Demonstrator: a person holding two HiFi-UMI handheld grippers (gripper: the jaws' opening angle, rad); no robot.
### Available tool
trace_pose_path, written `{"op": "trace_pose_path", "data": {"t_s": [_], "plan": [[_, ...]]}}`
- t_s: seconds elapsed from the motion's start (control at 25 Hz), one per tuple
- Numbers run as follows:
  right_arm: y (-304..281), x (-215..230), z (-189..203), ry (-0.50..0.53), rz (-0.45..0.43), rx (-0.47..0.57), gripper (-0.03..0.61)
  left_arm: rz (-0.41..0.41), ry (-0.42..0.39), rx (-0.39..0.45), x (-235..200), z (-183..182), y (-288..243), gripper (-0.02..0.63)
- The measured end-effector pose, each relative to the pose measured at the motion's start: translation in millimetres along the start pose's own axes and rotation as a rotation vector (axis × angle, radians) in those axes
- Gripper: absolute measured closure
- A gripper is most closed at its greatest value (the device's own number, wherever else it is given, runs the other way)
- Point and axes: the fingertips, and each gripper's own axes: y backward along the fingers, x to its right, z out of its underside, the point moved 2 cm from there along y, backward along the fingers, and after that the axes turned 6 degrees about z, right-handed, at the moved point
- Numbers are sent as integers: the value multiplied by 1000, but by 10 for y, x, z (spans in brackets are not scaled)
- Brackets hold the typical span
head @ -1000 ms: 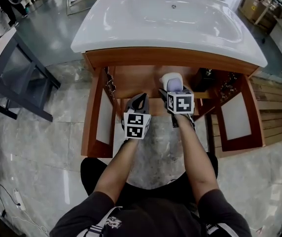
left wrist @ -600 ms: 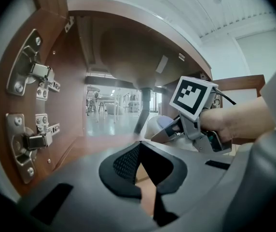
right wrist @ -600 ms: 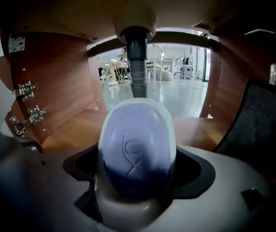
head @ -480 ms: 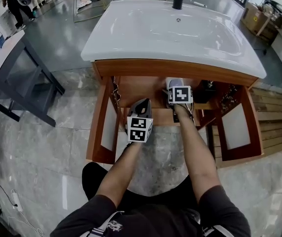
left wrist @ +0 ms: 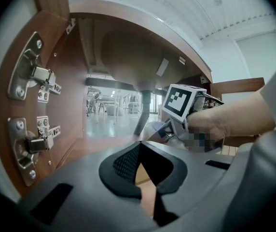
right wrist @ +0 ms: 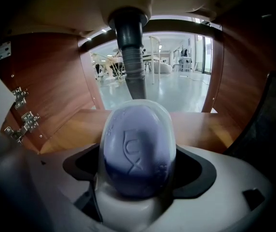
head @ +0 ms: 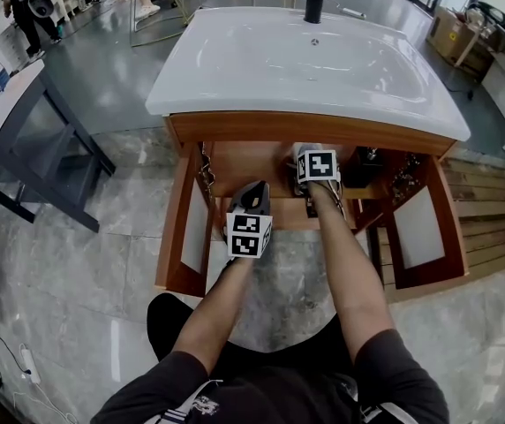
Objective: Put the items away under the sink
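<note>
The cabinet under the white sink (head: 305, 56) stands with both doors open. My right gripper (head: 310, 155) reaches inside it, shut on a white soap dish holding a purple soap bar (right wrist: 137, 146); in the head view the countertop's edge mostly hides the dish. In the right gripper view the dish sits between the right gripper (right wrist: 137, 178) jaws, above the wooden cabinet floor (right wrist: 200, 124) and in front of the grey drain pipe (right wrist: 131, 57). My left gripper (head: 251, 197) hovers at the cabinet's mouth, left of the right one. The left gripper (left wrist: 140, 149) jaws are shut with nothing between them.
The left door (head: 182, 228) and the right door (head: 420, 228) swing outward on either side of my arms. Metal hinges (left wrist: 34, 76) line the left cabinet wall. Dark items (head: 367, 162) stand inside at the right. A dark table (head: 23, 140) stands to the left.
My right gripper has pushed forward, carrying the soap dish deeper under the countertop. The left gripper has stayed near the cabinet's mouth.
</note>
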Motion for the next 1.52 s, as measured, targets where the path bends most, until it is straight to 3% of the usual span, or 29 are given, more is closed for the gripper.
{"op": "trace_pose_path", "data": {"t_s": [0.32,0.56,0.6,0.76,0.88,1.04,1.2,1.52], "plan": [[772,-190,-430,117,-9,328,121,22,4,64,29,-176,49,615],[1340,-372,-394,172,-23,507,128,1,1,91,50,-283,150,615],[1430,-361,-375,170,-9,537,169,0,0,99,55,-313,172,615],[1690,-279,-266,135,64,633,459,3,6,151,77,-478,286,615],[1777,-270,-189,125,85,673,552,11,-3,182,124,-587,357,615],[1909,-313,-146,91,50,697,555,21,-15,207,179,-763,465,615],[2325,-342,-245,79,33,715,555,57,-61,272,393,-1230,714,615],[3679,-404,-869,82,-16,716,555,61,-26,183,671,-2468,1232,615]]}}
